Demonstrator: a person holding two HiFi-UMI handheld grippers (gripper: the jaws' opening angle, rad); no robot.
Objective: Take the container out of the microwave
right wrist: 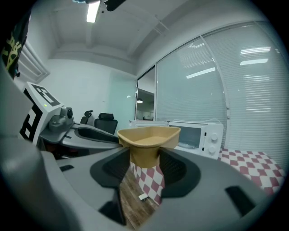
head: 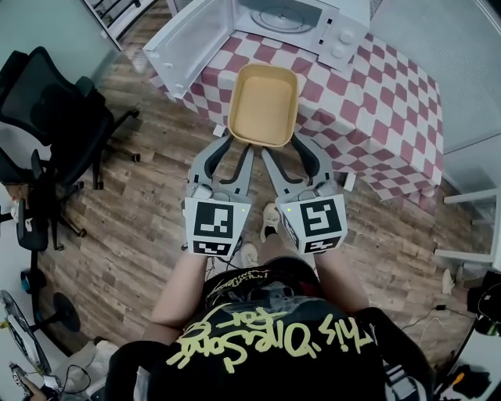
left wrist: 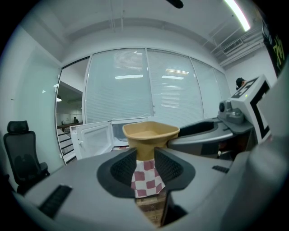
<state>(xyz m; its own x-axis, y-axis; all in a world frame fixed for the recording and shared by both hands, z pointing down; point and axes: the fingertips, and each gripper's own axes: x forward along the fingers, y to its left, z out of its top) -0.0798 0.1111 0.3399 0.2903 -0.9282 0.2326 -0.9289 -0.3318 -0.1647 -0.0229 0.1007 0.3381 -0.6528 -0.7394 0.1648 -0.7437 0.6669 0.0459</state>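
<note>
As left tongs [head: 237, 142] & right tongs [head: 291, 142] each pinch a near corner, tan container [head: 264, 104] hangs over counter [head: 376, 102] edge, outside microwave [head: 301, 19]; looks light, thin-walled, prob flexy, so stiff corners suit.

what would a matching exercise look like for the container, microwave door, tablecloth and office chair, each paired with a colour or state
Things:
1. container
2. microwave door
3. tablecloth
4. office chair

Colour or state:
a. red and white checks
b. swung open
c. tan, empty
d. black

Pairs: 1-c, 2-b, 3-a, 4-d
</note>
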